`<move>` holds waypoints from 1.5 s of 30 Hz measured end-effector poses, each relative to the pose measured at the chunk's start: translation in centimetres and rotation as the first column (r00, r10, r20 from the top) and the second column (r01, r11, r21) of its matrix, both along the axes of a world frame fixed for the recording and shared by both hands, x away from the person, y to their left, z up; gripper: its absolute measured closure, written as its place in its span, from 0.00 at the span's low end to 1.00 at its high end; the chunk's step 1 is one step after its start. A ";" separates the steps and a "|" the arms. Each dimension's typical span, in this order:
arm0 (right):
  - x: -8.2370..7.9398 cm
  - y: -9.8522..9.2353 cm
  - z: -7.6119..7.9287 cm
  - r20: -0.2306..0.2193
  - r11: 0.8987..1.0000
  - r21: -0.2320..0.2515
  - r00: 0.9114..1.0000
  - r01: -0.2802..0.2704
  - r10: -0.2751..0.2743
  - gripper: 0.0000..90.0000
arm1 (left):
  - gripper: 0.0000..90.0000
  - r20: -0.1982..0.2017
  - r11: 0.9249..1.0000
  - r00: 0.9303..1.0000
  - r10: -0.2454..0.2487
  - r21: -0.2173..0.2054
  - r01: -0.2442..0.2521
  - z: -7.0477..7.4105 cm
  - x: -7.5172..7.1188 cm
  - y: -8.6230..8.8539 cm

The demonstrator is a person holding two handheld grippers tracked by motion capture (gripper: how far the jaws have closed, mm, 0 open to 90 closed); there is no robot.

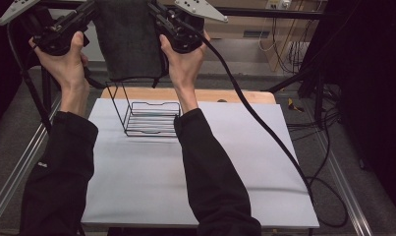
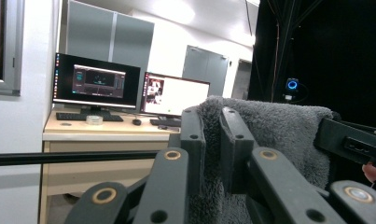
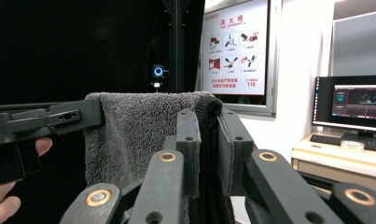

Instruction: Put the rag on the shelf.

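Note:
A dark grey towel [image 1: 127, 44] hangs stretched between my two grippers, high above the table. My left gripper [image 1: 90, 11] is shut on the towel's top left corner, and my right gripper [image 1: 154, 11] is shut on its top right corner. In the left gripper view the jaws [image 2: 213, 116] pinch the fluffy towel [image 2: 279, 135], with the right gripper [image 2: 353, 142] clamping its far edge. In the right gripper view the jaws [image 3: 209, 116] squeeze a folded edge of the towel [image 3: 134, 135], and the left gripper [image 3: 59, 119] holds the other end. The towel's lower edge hangs above a black wire rack [image 1: 149, 118].
The wire rack stands at the back of a white mat [image 1: 210, 162] on the wooden table [image 1: 244, 96]. A black cable [image 1: 264, 123] trails from the right gripper across the mat's right side. A desk with monitors [image 2: 97, 81] stands beyond.

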State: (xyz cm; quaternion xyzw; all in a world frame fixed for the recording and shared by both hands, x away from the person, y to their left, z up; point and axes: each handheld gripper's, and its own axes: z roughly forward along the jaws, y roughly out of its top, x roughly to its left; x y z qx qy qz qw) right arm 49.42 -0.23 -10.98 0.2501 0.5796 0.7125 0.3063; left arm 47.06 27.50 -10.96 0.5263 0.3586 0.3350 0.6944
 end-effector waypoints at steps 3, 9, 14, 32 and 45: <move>0.6 -0.1 0.0 -0.004 1.000 -0.004 1.000 -0.003 0.003 0.90 | 0.90 -0.001 1.000 1.000 -0.009 -0.017 0.009 0.0 0.6 0.1; 1.7 -0.1 0.2 -0.013 1.000 -0.007 1.000 0.006 -0.006 0.90 | 0.90 -0.004 1.000 1.000 0.006 0.007 -0.006 0.2 1.6 -0.2; 2.3 -0.2 0.1 -0.012 1.000 -0.016 1.000 0.012 -0.012 0.90 | 0.90 0.000 1.000 1.000 0.011 0.027 -0.011 0.1 2.4 -0.3; 2.9 0.3 -2.2 -0.053 0.997 -0.076 0.998 0.019 -0.023 0.90 | 0.90 -0.052 0.996 0.999 0.013 0.094 -0.008 -2.3 3.8 0.2; 2.9 0.2 -4.5 -0.090 0.994 -0.107 0.996 0.016 -0.026 0.90 | 0.90 -0.088 0.992 0.996 0.007 0.127 0.004 -4.8 4.1 0.4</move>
